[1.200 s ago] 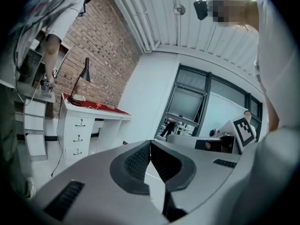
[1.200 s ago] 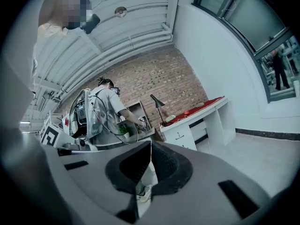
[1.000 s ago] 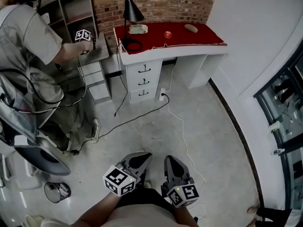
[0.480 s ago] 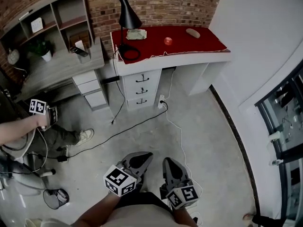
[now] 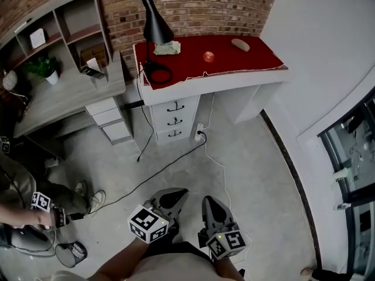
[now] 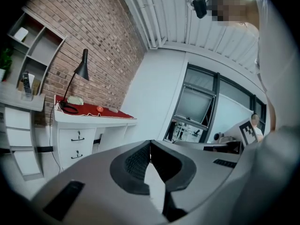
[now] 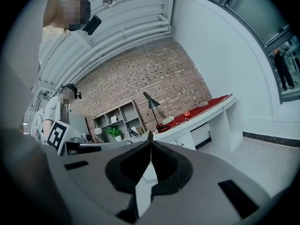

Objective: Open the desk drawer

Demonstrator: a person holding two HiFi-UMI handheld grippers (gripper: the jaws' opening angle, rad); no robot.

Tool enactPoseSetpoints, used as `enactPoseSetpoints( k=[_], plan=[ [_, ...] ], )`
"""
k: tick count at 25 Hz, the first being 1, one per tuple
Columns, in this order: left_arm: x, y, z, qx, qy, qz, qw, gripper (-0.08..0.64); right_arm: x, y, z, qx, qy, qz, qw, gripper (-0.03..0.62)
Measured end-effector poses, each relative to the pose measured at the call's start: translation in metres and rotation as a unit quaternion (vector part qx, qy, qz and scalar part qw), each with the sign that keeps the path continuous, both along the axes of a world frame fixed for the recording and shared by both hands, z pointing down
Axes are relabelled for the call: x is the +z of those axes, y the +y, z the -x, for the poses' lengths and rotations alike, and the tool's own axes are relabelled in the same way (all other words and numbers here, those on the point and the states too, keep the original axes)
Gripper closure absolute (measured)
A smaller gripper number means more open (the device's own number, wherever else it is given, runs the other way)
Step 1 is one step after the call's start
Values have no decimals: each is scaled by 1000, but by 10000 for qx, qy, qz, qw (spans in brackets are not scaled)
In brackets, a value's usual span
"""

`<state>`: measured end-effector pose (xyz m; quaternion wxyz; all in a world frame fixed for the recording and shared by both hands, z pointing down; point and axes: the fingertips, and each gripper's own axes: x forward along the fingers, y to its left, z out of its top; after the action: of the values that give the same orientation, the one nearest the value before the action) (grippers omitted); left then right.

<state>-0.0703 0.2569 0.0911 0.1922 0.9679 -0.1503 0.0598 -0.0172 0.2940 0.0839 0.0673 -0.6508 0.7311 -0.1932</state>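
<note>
The left hand-held gripper (image 5: 174, 198) and the right hand-held gripper (image 5: 212, 206) hover above the concrete floor (image 5: 258, 174), jaws pressed together, gripping nothing. At twelve o'clock, well apart, the white table (image 5: 222, 82) shows its drawer stack (image 5: 174, 120), all three closed.

Three white drawers (image 5: 174, 120) with dark handles are seen stacked under the left end of the red-topped white desk (image 5: 228, 63), at upper middle of the frame. All are shut.
</note>
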Motion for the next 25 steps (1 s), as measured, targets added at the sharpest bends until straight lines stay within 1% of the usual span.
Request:
enactPoseSetpoints(
  k=[4,10,15,19,25],
  plan=[
    [0,-26,-4,17,23,-22,10000,549,7,-25,-7,33,12,91,10000,575],
    [2,-57,-8,106,70,-34,9999,549,7,-59,-14,131,26,34,9999,575],
    [2,-71,-8,118,136,10,9998,549,7,-71,-17,197,32,37,9998,575],
    [3,-77,-8,127,120,24,9998,549,6,-74,-25,312,34,8,9995,575],
    [5,-88,-9,9,109,33,9999,549,7,-82,-36,375,82,-20,9993,575]
  ],
)
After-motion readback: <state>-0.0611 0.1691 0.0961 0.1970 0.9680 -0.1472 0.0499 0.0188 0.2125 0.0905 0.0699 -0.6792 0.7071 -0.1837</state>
